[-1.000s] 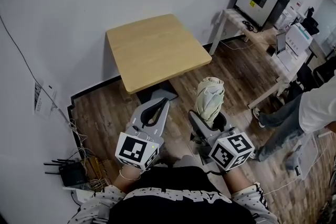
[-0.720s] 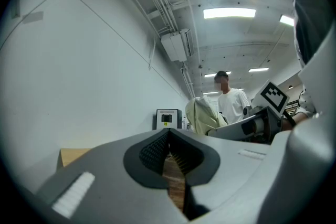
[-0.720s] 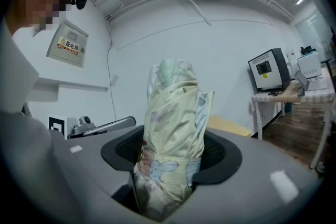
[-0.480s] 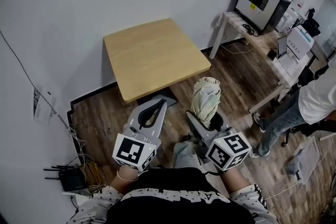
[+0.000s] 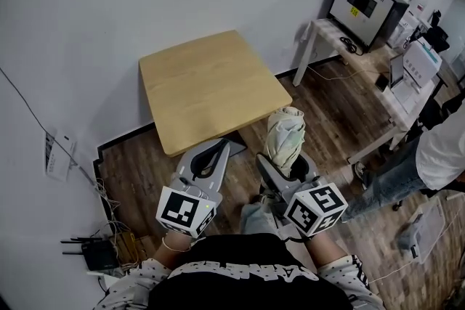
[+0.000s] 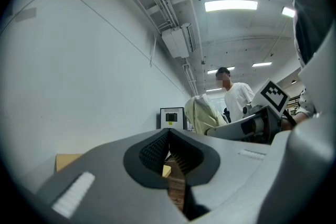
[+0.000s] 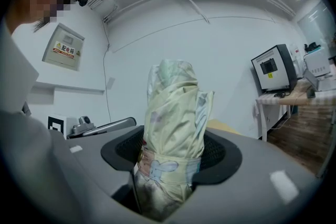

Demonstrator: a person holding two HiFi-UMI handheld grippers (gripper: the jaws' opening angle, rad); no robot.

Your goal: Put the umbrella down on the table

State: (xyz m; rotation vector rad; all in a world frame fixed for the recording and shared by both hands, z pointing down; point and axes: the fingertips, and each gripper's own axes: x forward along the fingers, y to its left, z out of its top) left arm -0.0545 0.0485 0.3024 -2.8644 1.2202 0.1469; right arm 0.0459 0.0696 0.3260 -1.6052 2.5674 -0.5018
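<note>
A folded pale yellow-green umbrella (image 5: 285, 137) (image 7: 173, 128) stands upright between the jaws of my right gripper (image 5: 287, 169) (image 7: 170, 157), which is shut on its lower part near the strap. My left gripper (image 5: 219, 150) (image 6: 168, 152) is shut with nothing in it, its fingertips meeting; it is held beside the right one. The square light-wood table (image 5: 211, 87) lies just ahead of both grippers, its top bare. In the left gripper view the umbrella (image 6: 202, 113) shows to the right, and a sliver of the table (image 6: 65, 161) at the lower left.
A white wall runs behind the table. A desk (image 5: 356, 58) with a monitor (image 5: 363, 3) stands at the right, and a person (image 5: 429, 163) is beside it. Cables and a router (image 5: 91, 254) lie on the wooden floor at the lower left.
Both grippers and the umbrella have come closer to the table's near edge; the table now sits nearer in the head view. The person at the right has shifted slightly.
</note>
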